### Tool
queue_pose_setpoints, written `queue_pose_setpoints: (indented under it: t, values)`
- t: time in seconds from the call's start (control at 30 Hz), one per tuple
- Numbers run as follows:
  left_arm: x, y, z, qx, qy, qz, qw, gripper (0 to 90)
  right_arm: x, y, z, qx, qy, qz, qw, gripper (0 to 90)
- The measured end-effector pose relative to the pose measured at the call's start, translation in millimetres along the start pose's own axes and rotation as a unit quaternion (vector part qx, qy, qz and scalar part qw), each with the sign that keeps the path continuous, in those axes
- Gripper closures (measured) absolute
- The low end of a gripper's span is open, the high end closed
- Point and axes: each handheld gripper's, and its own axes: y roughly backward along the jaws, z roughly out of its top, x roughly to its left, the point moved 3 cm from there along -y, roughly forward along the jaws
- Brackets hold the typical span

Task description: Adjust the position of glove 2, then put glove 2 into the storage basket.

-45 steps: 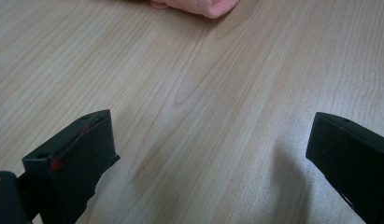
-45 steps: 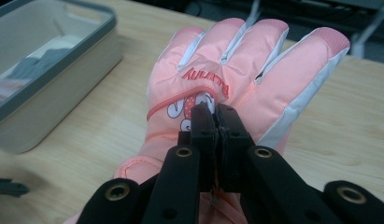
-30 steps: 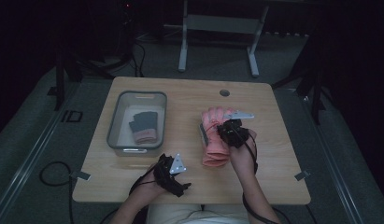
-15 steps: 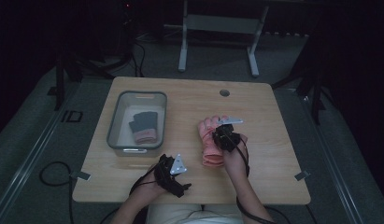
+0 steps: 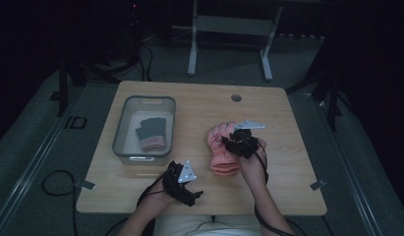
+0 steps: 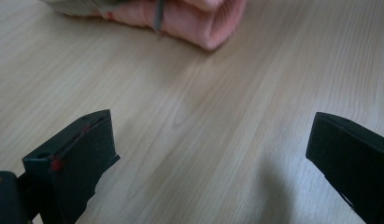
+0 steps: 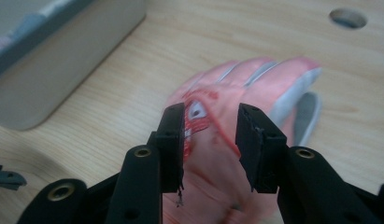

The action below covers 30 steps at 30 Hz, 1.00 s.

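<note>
Hovering just above a pink knitted glove with grey fingertips (image 5: 223,150), the right gripper (image 7: 210,140) has its jaws parted and has just been opening them, the pads clear of the fabric, which suggests a release after laying the glove flat on the pale wooden surface (image 5: 288,147). The left gripper (image 5: 186,183) rests near the front edge with its jaws wide apart around nothing, probably waiting its turn. A translucent grey plastic bin (image 5: 122,132) to the left holds a dark grey glove with a pink cuff (image 5: 151,133), the likely destination. Dim room; grey floor, black cables and a metal frame (image 5: 229,29) beyond.
</note>
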Motion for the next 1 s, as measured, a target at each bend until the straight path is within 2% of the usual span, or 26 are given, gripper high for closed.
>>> queue_pose_setpoints:
  t: [0.1, 0.13, 0.17, 0.2, 0.27, 0.3, 0.37, 0.4, 0.47, 0.6, 0.67, 0.73, 0.77, 0.8, 0.83, 0.87, 0.9, 0.93, 0.97, 1.0]
  values:
    - [0.3, 5.7, 5.2, -0.015, 0.012, 0.005, 0.9998, 2.5, -11.8, 7.9, 5.2, -0.008, 0.000, -0.008, 0.9999, 61.7]
    - [-0.5, 10.3, 12.3, -0.026, 0.018, 0.006, 0.9995, 3.2, -15.7, 9.2, 6.8, -0.009, 0.001, -0.008, 0.9999, 61.6]
    - [-0.5, 10.3, 12.3, -0.026, 0.018, 0.006, 0.9995, 3.2, -19.0, 10.1, 8.5, -0.011, 0.006, -0.006, 0.9999, 61.0]
    - [-0.7, 14.9, 22.1, -0.036, 0.031, 0.000, 0.9989, 3.2, -21.5, 10.8, 10.2, -0.011, 0.010, -0.007, 0.9999, 60.9]
    - [-0.3, 16.9, 27.6, -0.039, 0.039, -0.001, 0.9985, 3.2, -23.5, 11.0, 11.7, -0.011, 0.012, -0.009, 0.9998, 61.0]
    - [2.4, 20.1, 38.7, -0.037, 0.051, 0.003, 0.9980, 3.2, -25.7, 10.5, 14.7, -0.014, 0.013, -0.003, 0.9998, 62.1]
    - [4.4, 20.7, 44.3, -0.037, 0.057, 0.002, 0.9977, 3.4, -25.2, 9.4, 15.7, -0.013, 0.012, -0.002, 0.9998, 62.3]
    - [10.4, 19.9, 55.8, -0.029, 0.065, 0.010, 0.9974, 4.7, -22.3, 6.0, 16.9, -0.014, 0.015, 0.007, 0.9998, 62.3]
    - [13.5, 19.5, 62.1, -0.028, 0.066, 0.014, 0.9973, 5.3, -20.1, 3.4, 17.1, -0.013, 0.016, 0.011, 0.9997, 62.3]
    - [27.5, 18.6, 88.6, -0.028, 0.067, 0.038, 0.9967, 5.8, -13.6, -9.6, 14.3, 0.002, 0.033, 0.025, 0.9991, 59.9]
    - [38.3, 14.8, 103.6, -0.026, 0.071, 0.052, 0.9958, 6.8, -19.8, -18.6, 4.8, 0.027, 0.041, 0.013, 0.9987, 58.0]
    - [41.6, 12.7, 107.2, -0.025, 0.072, 0.055, 0.9956, 7.6, -29.1, -21.1, -5.4, 0.038, 0.033, 0.008, 0.9987, 55.8]
    - [44.7, 9.8, 110.0, -0.021, 0.073, 0.056, 0.9956, 7.6, -29.1, -21.1, -5.4, 0.038, 0.033, 0.008, 0.9987, 55.8]
    - [47.5, 6.5, 112.4, -0.020, 0.074, 0.057, 0.9954, 7.7, -34.3, -21.6, -10.8, 0.042, 0.021, 0.009, 0.9988, 55.7]
    - [49.9, 3.4, 114.2, -0.022, 0.077, 0.059, 0.9950, 7.8, -42.2, -23.0, -20.1, 0.050, 0.004, 0.020, 0.9985, 55.0]
    - [51.9, -0.7, 115.5, -0.022, 0.083, 0.058, 0.9946, 7.8, -42.2, -23.0, -20.1, 0.050, 0.004, 0.020, 0.9985, 55.0]
    - [56.8, -11.1, 115.8, -0.016, 0.101, 0.040, 0.9939, 7.8, -47.2, -23.5, -25.3, 0.052, -0.002, 0.025, 0.9983, 54.3]
    - [56.8, -11.1, 115.8, -0.016, 0.101, 0.040, 0.9939, 7.8, -48.8, -24.1, -26.7, 0.055, -0.007, 0.029, 0.9980, 54.0]
    - [59.7, -17.9, 114.9, -0.010, 0.110, 0.029, 0.9935, 7.8, -48.8, -24.1, -26.7, 0.055, -0.007, 0.029, 0.9980, 54.0]
    - [63.1, -25.5, 113.2, -0.003, 0.122, 0.021, 0.9923, 7.8, -51.1, -28.4, -30.0, 0.069, -0.009, 0.033, 0.9970, 52.8]
